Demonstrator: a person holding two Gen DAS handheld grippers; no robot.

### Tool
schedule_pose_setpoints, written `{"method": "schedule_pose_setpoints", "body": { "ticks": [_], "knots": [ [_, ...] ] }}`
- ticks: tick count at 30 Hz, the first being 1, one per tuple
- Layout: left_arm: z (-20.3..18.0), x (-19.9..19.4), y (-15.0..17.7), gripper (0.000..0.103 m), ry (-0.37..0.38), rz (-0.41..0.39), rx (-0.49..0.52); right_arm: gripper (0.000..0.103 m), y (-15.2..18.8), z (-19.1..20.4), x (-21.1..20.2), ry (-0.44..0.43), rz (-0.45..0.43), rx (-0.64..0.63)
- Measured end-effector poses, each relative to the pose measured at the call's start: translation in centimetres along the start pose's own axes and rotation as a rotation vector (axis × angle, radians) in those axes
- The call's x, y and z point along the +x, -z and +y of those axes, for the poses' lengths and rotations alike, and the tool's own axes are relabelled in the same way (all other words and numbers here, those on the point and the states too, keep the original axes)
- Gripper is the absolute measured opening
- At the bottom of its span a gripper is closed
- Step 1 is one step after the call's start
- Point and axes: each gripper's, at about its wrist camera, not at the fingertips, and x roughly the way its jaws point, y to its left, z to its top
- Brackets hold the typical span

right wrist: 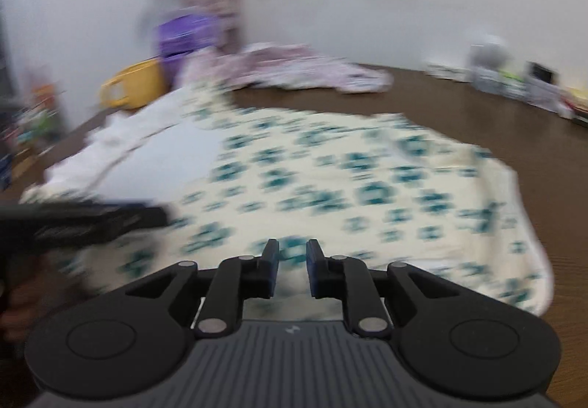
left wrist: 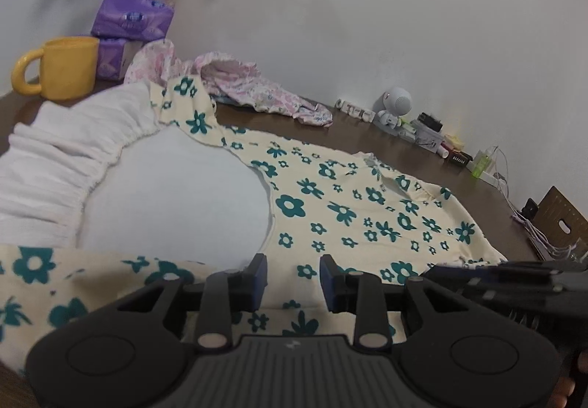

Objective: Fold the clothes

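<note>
My left gripper (left wrist: 293, 283) hangs low over the cream garment printed with teal flowers (left wrist: 341, 213), its jaws parted with a clear gap and nothing pinched between them, only cloth lying beneath. My right gripper (right wrist: 292, 270) sits over the same garment's near edge, jaws closer together yet apart, and I see no fabric caught in them; that view is smeared, so fine detail is lost. The garment lies spread across the dark brown wooden tabletop (left wrist: 433, 165), with its white lining and gathered white band (left wrist: 66, 165) turned up on the left. I judge a fold is being set up: next I must close each pair of jaws on an edge and carry it evenly across. Beyond lie a crumpled pink floral cloth (left wrist: 253, 86), a yellow mug (left wrist: 60, 68), purple tissue packs (left wrist: 128, 22), a vase, a small white robot figurine (left wrist: 395, 106) and clutter against the plain white wall.
</note>
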Motion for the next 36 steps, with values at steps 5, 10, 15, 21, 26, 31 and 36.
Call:
{"method": "schedule_pose_setpoints", "body": {
  "ticks": [5,10,15,21,26,31,36],
  "knots": [
    [0.4,-0.4,0.6,0.026,-0.025,0.025,0.017,0.016,0.9,0.8,1.0,0.001,0.020,-0.013],
    [1.4,-0.5,0.8,0.023,0.001,0.015,-0.015,0.023,1.3,-0.6,0.3,0.047,0.010,0.022],
    [1.7,-1.4,0.8,0.026,-0.013,-0.001,-0.016,0.023,1.8,-1.3,-0.4,0.074,0.003,0.053],
    [3.5,-3.6,1.2,0.027,-0.090,-0.021,-0.042,0.024,1.1,0.9,-0.6,0.044,-0.057,0.026],
    [6.0,-4.6,1.4,0.020,-0.122,-0.021,-0.088,0.023,1.4,1.3,1.0,0.078,-0.022,0.007],
    [8.2,-5.9,1.7,0.005,-0.143,-0.021,-0.061,0.023,1.9,0.7,0.4,0.123,-0.021,0.019],
    [11.2,-7.6,1.4,0.004,-0.116,-0.013,-0.119,0.030,2.3,-0.2,0.0,0.144,-0.021,0.042]
  ]
}}
